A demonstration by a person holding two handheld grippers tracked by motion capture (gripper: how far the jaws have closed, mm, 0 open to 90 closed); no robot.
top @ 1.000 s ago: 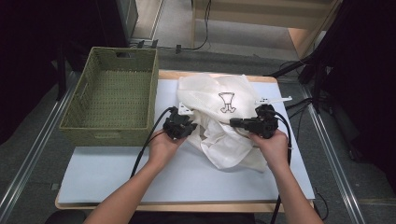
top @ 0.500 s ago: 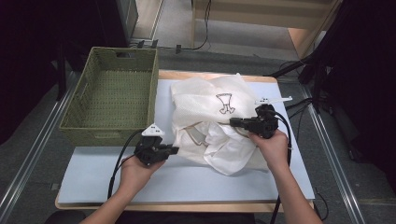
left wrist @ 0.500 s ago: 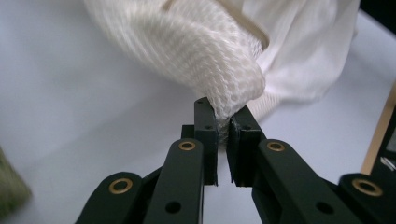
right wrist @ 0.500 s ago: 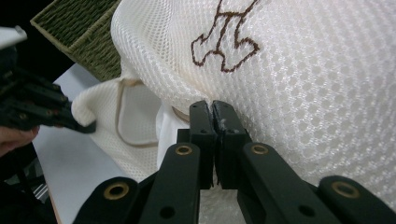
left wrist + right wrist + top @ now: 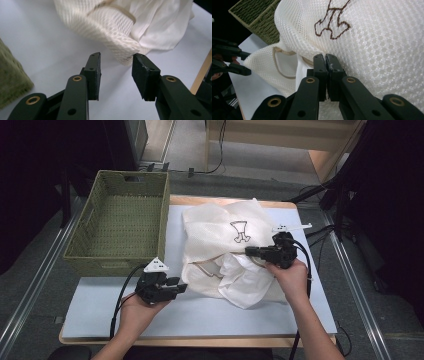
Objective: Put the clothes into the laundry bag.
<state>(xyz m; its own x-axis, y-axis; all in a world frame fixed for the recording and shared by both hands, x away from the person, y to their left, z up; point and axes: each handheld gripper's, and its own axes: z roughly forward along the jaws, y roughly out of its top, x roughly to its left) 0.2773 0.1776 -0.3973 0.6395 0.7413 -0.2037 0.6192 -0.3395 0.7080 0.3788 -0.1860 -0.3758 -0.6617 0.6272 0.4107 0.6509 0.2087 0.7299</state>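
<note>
White mesh makes up the bag [image 5: 225, 232], which lies crumpled on the pale mat [image 5: 100, 307] near the middle of the table, just right of the basket [image 5: 120, 227], with a smooth white cloth [image 5: 250, 282] spilling from its mouth toward us. We judge the step in hand to be getting the cloth inside the bag, or the bag's mouth held open for it, so we should keep one edge pinned while the free tool takes a fresh hold low on the rim. A pinch on the tan-corded hem would serve better than one on loose mesh, which stretches and slips; pulling level along the mat rather than upward should keep the cloth from tumbling out. Our right gripper [image 5: 326, 58] has its jaws pressed tight together on a thin fold at the bag's mouth, beneath the brown outline drawing; whether that fold is mesh alone or mesh with cloth we cannot tell. Our left gripper [image 5: 116, 65] stands apart from the bag at the mat's near left, its jaws partway open after just having been opening, with nothing between them; in the left gripper view a folded corner of mesh lies just beyond the pads [image 5: 93, 65], near the right one but not gripped.
</note>
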